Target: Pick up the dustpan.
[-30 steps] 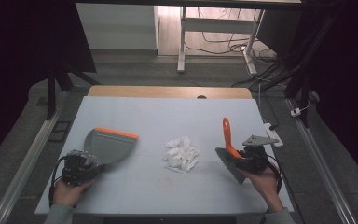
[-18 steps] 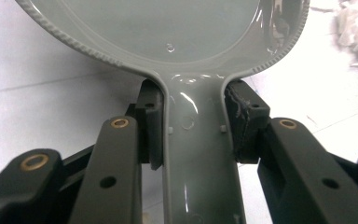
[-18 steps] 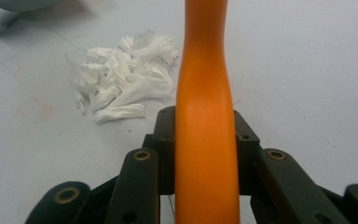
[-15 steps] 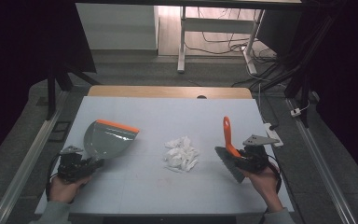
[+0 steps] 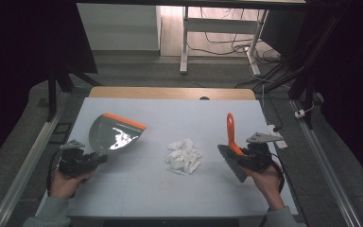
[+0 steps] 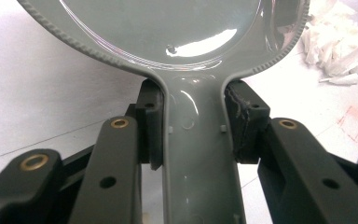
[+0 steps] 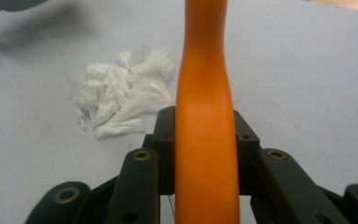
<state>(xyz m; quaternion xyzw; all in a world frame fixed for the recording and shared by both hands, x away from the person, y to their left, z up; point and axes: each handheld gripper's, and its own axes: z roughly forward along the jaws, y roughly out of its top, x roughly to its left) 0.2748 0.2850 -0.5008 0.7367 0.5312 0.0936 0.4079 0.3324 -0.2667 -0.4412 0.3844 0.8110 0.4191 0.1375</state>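
Left tool: jaws clamped on the handle of the grey dustpan, one pad on each side of the neck, seen close in the left gripper view. The dustpan's pan extends ahead of this tool; its orange front lip is at the far end. In the left gripper view the pan is cut off by the top edge, so the lip is out of frame there. Whether the pan rests on the counter or is lifted slightly cannot be told.

Right tool: jaws clamped on the orange handle of the brush. The handle runs ahead of and up from this tool; the dark bristles sit just beside it, toward the centre of the counter. In the right gripper view the handle blocks the middle and the bristles are out of frame.

Pile of white paper scraps: on the counter between the two tools, nearer the right tool, apart from both dustpan and bristles. Single pieces hard to make out.

Hands partly hidden behind the tools.
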